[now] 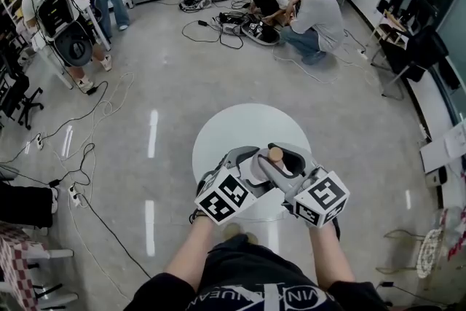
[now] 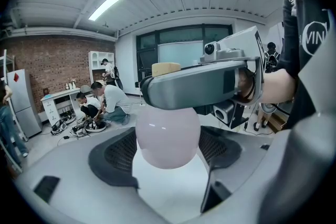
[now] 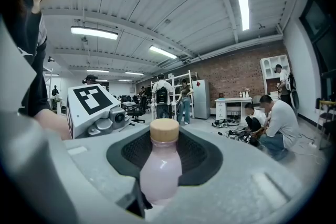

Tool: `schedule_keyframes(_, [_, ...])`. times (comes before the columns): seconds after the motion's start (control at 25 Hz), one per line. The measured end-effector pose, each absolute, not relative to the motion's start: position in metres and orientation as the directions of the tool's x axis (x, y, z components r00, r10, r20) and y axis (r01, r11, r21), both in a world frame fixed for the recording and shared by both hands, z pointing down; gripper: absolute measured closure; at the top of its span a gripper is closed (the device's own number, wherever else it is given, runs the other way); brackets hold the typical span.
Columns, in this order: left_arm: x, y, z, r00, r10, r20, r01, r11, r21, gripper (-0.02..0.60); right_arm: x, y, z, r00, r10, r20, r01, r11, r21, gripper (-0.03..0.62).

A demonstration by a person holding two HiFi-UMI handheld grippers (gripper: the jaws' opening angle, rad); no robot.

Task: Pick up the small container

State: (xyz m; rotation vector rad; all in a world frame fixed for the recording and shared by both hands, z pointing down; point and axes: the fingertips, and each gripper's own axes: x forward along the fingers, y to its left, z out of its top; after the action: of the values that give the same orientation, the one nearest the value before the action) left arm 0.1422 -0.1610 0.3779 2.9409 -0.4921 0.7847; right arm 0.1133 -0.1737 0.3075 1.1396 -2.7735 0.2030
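Small container (image 1: 275,154), clamped by left tool (image 2: 168,153), perhaps also right tool (image 3: 165,165), over table (image 1: 240,120).

Far half of the round table (image 1: 244,120) bare, free to a reach from beyond; near half taken up by the left gripper (image 2: 168,149) and right gripper (image 3: 165,155), which converge on the bottle (image 1: 275,154); one right jaw crosses the bottle's neck; narrow gaps flank the bottle between the right jaws; cables (image 1: 87,156) trail to the table's left.
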Motion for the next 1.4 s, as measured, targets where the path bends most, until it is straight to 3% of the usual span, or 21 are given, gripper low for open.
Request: schedule_keyframes(1.4, [0.127, -0.147, 0.377, 0.825, -0.285, 0.489, -0.321, -0.947, -0.010, 0.230, 0.098, -0.160, 0.306, -0.709, -0.684, 0.174, -0.703, 0.706, -0.086, 0.457])
